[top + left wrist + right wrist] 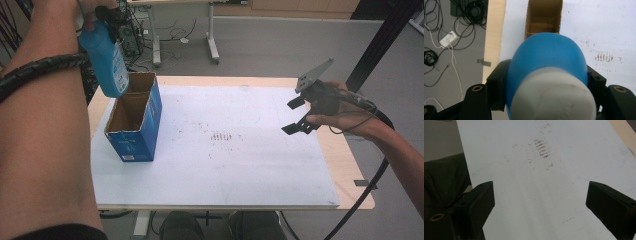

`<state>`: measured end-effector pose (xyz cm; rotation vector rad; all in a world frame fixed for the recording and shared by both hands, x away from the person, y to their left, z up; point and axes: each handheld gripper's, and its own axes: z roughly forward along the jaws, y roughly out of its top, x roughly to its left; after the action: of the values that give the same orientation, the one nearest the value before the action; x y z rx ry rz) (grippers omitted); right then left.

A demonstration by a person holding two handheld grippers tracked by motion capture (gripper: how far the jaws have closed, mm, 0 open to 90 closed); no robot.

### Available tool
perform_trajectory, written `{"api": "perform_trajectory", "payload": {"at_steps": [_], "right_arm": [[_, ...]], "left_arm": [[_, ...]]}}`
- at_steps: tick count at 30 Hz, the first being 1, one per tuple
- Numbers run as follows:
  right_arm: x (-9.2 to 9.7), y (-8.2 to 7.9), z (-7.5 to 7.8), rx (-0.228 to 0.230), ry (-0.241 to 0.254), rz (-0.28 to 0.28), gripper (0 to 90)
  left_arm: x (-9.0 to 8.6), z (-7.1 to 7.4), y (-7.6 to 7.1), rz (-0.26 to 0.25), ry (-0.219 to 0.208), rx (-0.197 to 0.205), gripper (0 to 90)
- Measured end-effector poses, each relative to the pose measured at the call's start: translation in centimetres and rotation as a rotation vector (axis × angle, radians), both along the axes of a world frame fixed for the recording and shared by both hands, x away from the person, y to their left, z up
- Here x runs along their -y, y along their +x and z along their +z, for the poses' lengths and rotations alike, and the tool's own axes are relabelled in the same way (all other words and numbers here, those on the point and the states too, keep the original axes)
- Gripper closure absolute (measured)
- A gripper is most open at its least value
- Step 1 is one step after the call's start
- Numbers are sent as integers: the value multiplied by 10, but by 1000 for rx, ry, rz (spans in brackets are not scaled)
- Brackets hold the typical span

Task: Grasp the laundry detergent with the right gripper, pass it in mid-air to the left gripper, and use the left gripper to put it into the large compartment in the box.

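My left gripper is shut on a blue plastic bottle near its white cap. The bottle hangs base down, its lower end just above the far left corner of an open blue cardboard box. In the left gripper view the black jaws press both sides of the bottle, and the box's brown inside lies right below it. My right gripper hovers over the right part of the table, open, with nothing between its fingers. In the right gripper view its jaws stand wide apart around my right gripper's gap.
The box stands at the left of a white mat covering the wooden table. Brown smudges mark the mat's middle. Cables lie on the floor left of the table. A desk's legs stand behind.
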<state>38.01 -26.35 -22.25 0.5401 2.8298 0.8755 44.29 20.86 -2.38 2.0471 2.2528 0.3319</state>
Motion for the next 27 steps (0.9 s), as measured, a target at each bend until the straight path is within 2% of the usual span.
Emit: {"api": "perform_trajectory", "payload": {"at_steps": [6, 11, 23, 27], "right_arm": [[-2, -1, 1, 4, -11, 2, 85], [-3, -1, 0, 4, -14, 6, 86], [-5, -2, -2, 3, -33, 13, 90], [-6, -2, -3, 4, -39, 15, 91]], "left_arm": [[-3, -7, 1, 17, -18, 2, 365], [-7, -20, 2, 24, -30, -4, 365], [-9, -64, 6, 31, -53, -13, 366], [-7, -78, 8, 26, -47, -16, 365]]}}
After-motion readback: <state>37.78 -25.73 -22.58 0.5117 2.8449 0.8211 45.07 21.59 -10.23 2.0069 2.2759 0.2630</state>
